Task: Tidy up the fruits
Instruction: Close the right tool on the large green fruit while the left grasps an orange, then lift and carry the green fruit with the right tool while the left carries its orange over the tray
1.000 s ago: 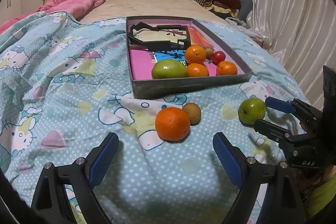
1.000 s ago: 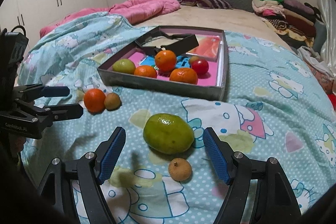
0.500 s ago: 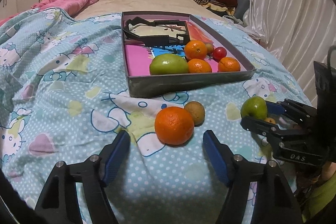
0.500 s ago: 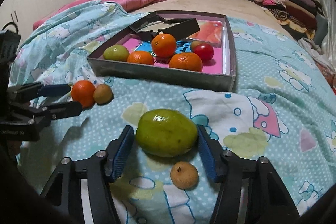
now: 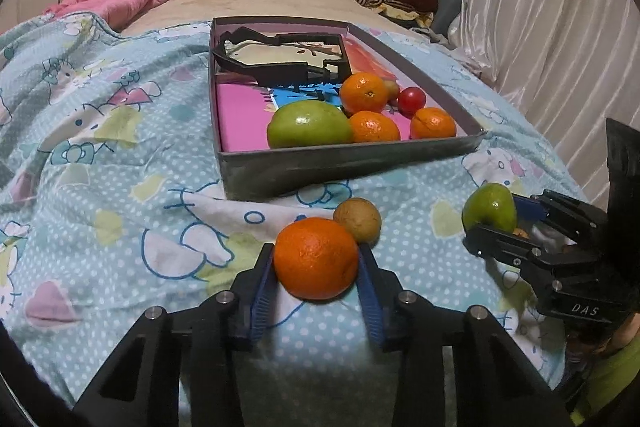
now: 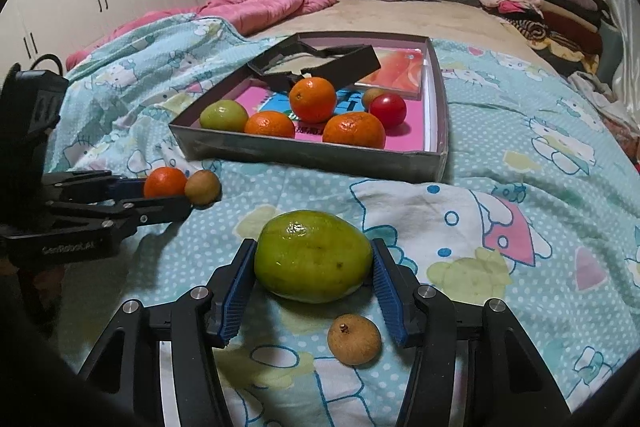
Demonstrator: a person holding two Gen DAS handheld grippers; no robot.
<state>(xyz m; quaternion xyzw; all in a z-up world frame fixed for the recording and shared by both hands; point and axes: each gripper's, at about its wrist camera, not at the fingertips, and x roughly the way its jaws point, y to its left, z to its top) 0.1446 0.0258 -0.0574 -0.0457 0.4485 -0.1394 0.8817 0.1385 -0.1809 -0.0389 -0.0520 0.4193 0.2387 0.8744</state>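
Black gripper frames are showing blue ribbed pads (image 6: 234, 287), silver screws, white lettering, and a green sleeve (image 5: 608, 387) is peeking in.

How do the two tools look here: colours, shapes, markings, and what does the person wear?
Both tools are matte black plastic frames with silver screws and two fingers lined with ribbed blue pads. The left tool carries pale lettering on its body, seen from the right wrist view, and a dark cable loops above its black camera block. The right tool is marked DAS in white. A yellow-green sleeve shows beneath it.
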